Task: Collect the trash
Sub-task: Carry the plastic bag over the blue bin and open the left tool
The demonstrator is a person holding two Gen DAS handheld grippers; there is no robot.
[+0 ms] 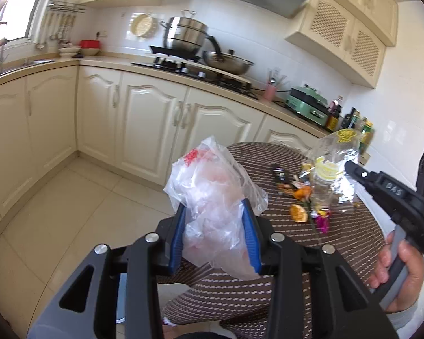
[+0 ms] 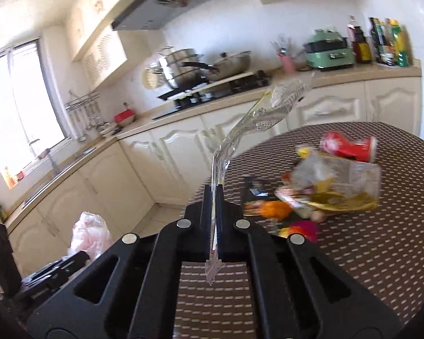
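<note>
Fingers of left gripper [image 1: 216, 212] clamp plastic bag [image 1: 212, 186]; right gripper [image 2: 215, 190] pinches clear wrapper [image 2: 257, 118].

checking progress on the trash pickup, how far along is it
Early stage; nothing looks binned yet. In hand: the left gripper is shut on a crumpled pinkish plastic bag, and the right gripper is shut on a clear wrapper, lifted off the table. Left: orange peels, a red package, a dark wrapper and other wrappers.
</note>
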